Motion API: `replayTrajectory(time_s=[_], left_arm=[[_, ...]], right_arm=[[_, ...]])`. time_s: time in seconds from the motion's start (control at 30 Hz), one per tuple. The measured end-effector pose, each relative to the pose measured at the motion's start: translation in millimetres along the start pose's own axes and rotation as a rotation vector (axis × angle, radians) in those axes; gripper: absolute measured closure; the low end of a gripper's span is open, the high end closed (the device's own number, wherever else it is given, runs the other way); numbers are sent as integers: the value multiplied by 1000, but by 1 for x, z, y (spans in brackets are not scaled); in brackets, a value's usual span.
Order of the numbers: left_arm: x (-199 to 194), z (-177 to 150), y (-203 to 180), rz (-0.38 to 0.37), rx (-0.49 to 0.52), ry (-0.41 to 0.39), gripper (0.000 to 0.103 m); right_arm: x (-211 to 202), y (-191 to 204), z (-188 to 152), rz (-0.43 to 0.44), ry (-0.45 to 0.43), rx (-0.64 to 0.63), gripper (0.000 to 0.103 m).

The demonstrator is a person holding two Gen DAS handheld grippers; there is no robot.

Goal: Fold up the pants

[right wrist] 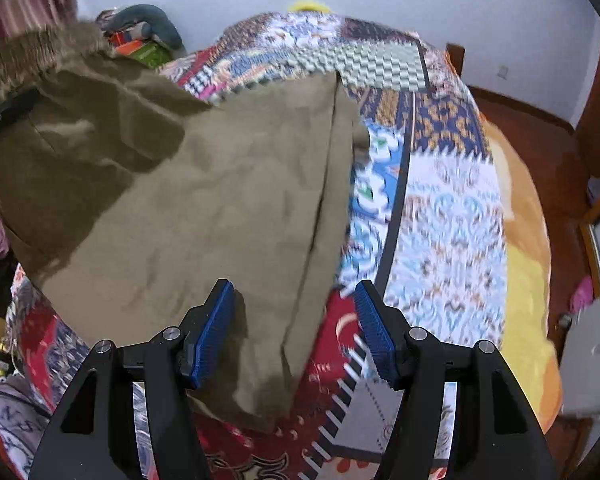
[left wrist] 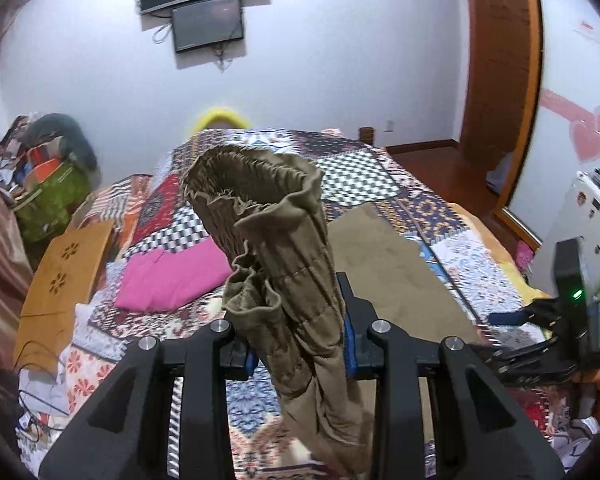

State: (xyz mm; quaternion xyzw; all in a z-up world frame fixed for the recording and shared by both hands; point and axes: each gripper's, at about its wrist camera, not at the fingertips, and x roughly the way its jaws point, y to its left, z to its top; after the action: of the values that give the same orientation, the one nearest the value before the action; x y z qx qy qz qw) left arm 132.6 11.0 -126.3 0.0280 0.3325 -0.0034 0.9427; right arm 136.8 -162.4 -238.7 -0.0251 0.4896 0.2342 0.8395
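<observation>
Clamping the gathered elastic waistband of the olive-khaki cotton pants (left wrist: 276, 240), the left gripper (left wrist: 300, 344) is lifting them off the patchwork quilt (left wrist: 472, 264), while the right gripper (right wrist: 296, 332) is hovering with fingers apart, holding nothing, the folding seemingly barely begun.

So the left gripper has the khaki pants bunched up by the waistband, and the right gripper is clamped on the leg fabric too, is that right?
Not quite. The right gripper is open: in the right wrist view its blue pads stand apart over the khaki pants, pressing nothing. The left gripper does hold the bunched waistband.
</observation>
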Motion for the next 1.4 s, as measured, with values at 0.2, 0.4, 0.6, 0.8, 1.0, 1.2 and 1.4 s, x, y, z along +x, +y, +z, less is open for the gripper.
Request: replayTrajectory(time_s=[0.2,0.4,0.6,0.8,1.0,1.2,1.4], left_arm=[[9,8,-22,-100,3,42,72],[23,10,-43,-174,6,91,72],[42,9,-59,-248,3,163,73],[61,1,-73,-297,4,243,73],[71,-10,-84,-312,9,289,69],[79,-16,-92,-337,2,340,60],[73,-15,-102,-333,25,331,52]], right_arm=[[1,-6,-2,29,-19,36,44],[-1,-7,-5,39,-29,45,44],[-3,-7,-7,51,-39,57,44],[-11,-8,-7,52,-62,69,44],[-23,-16,-8,38,-92,94,44],[-34,-23,-10,11,-114,111,44],[-40,-32,-8,-3,-133,128,44]])
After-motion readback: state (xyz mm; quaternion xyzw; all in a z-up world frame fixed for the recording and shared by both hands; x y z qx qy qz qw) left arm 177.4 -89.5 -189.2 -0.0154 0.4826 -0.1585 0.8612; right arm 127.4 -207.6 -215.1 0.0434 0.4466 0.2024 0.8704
